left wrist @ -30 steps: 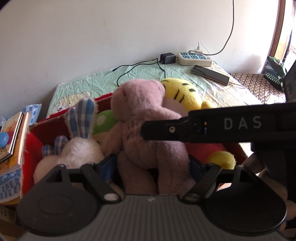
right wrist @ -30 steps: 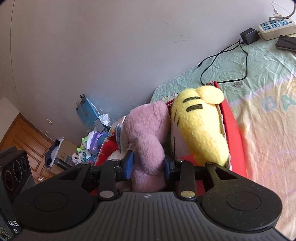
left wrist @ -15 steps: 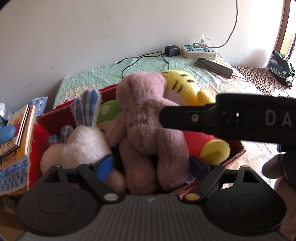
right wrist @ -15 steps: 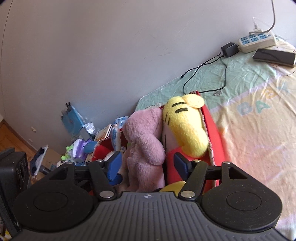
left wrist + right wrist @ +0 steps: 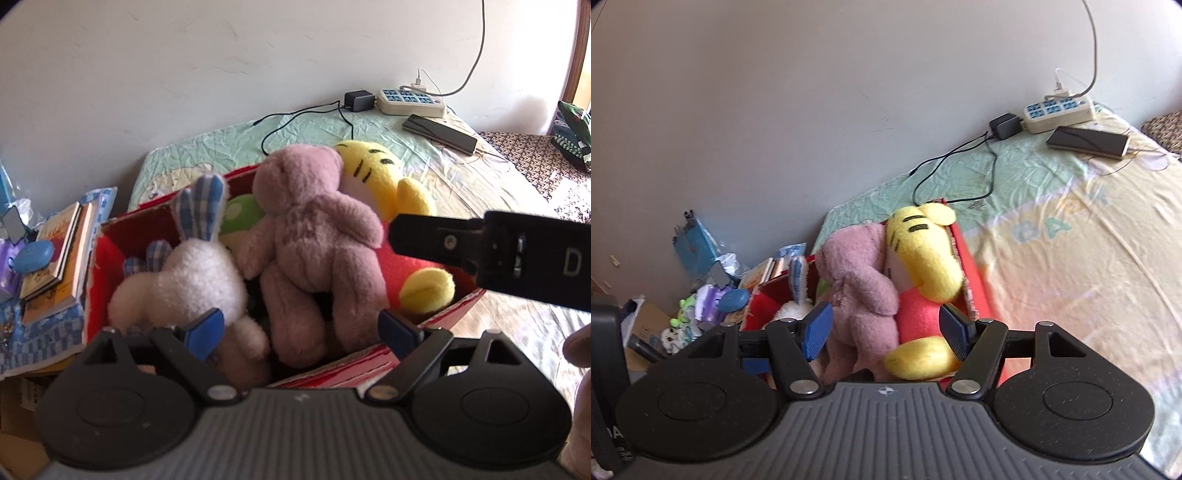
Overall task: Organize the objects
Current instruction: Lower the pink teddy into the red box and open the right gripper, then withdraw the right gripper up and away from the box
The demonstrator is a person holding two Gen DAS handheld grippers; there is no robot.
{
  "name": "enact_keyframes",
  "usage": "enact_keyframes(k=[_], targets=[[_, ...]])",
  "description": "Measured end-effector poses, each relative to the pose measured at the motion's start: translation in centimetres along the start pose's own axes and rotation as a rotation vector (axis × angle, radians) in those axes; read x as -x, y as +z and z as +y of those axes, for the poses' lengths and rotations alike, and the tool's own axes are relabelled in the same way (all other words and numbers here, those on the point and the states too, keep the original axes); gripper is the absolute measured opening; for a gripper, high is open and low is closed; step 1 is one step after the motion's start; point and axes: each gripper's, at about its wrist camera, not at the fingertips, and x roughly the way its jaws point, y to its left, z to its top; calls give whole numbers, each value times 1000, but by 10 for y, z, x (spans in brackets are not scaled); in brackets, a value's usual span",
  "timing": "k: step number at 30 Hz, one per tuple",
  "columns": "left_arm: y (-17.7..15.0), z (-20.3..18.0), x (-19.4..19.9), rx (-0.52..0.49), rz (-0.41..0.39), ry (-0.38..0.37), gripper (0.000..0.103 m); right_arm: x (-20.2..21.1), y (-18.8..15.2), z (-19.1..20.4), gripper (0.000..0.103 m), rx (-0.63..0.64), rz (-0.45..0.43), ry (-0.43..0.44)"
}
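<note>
Four plush toys fill the one red box (image 5: 110, 236) on the bed: a pink bear (image 5: 314, 240), a yellow bear (image 5: 923, 258), a white rabbit (image 5: 184, 280) and a green toy (image 5: 240, 218), while left gripper (image 5: 301, 332) and right gripper (image 5: 884, 326) both hang spread wide, gripping nothing.

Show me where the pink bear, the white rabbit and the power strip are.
pink bear (image 5: 314, 236), left wrist view, on its back.
white rabbit (image 5: 184, 280), left wrist view, on its white body.
power strip (image 5: 1058, 110), right wrist view, on its socket face.
</note>
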Motion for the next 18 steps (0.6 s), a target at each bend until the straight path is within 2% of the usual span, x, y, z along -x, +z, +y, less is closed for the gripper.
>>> enact_keyframes(k=[6, 12, 18], targets=[[-4, -7, 18, 25, -31, 6, 94, 11, 1, -8, 69, 4, -11, -89], [-6, -38, 28, 29, -46, 36, 96, 18, 3, -26, 69, 42, 23, -140], [-6, -84, 22, 8, 4, 74, 97, 34, 3, -52, 69, 93, 40, -215]])
